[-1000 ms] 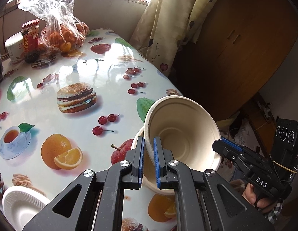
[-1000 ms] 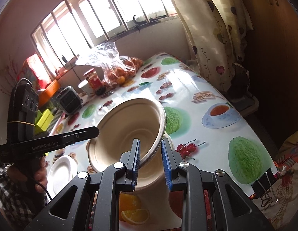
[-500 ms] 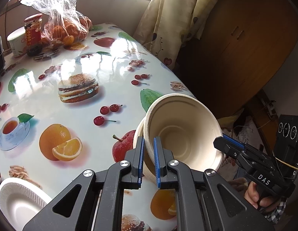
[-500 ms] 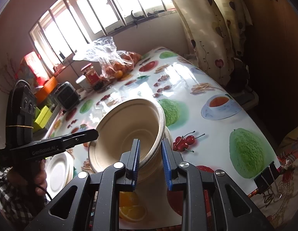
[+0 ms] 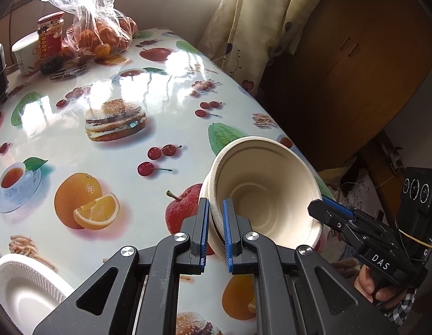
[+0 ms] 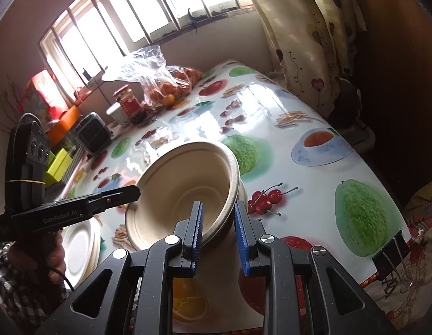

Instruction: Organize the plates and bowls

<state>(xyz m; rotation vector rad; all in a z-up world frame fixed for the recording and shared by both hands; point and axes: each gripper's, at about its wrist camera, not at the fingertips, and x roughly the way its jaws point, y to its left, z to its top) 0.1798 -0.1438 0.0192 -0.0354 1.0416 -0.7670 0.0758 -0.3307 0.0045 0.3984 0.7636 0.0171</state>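
Both bowls sit a bit lower in the left camera's view than a second ago, and the jar and bag of oranges sit lower too. The left gripper has its jaws pinched on the rim of the top bowl. The right gripper pinches the rim on the other side. That bowl is tilted, nested in a second bowl that stands on the tabletop near its edge. White plates lie stacked on the left. A binder clip grips the cloth's edge.
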